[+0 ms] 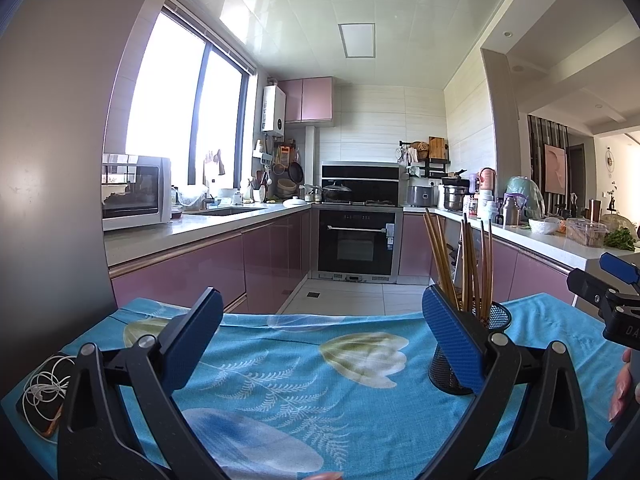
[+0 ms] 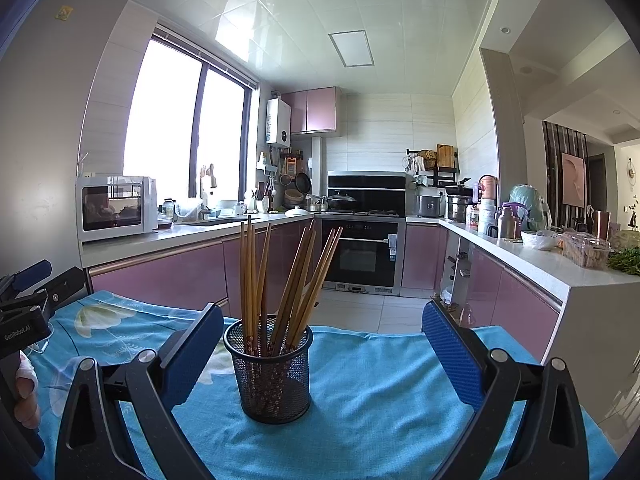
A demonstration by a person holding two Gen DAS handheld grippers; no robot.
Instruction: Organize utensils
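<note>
A black mesh cup (image 2: 273,372) stands upright on the blue floral tablecloth (image 2: 380,392), holding several brown wooden chopsticks (image 2: 280,280) that fan upward. My right gripper (image 2: 322,350) is open, the cup just ahead between its blue pads and nearer the left pad (image 2: 192,356). In the left wrist view the same cup (image 1: 496,316) and chopsticks (image 1: 468,264) sit partly behind the right pad (image 1: 452,340) of my left gripper (image 1: 320,340), which is open and empty over the cloth (image 1: 280,380). The right gripper (image 1: 612,292) shows at that view's right edge.
A coiled white cable (image 1: 44,392) on a dark phone lies at the cloth's left edge. A hand (image 2: 26,392) holds the left gripper's handle. Behind are pink kitchen cabinets, a microwave (image 2: 116,206), an oven (image 2: 362,252) and a cluttered counter (image 2: 532,256).
</note>
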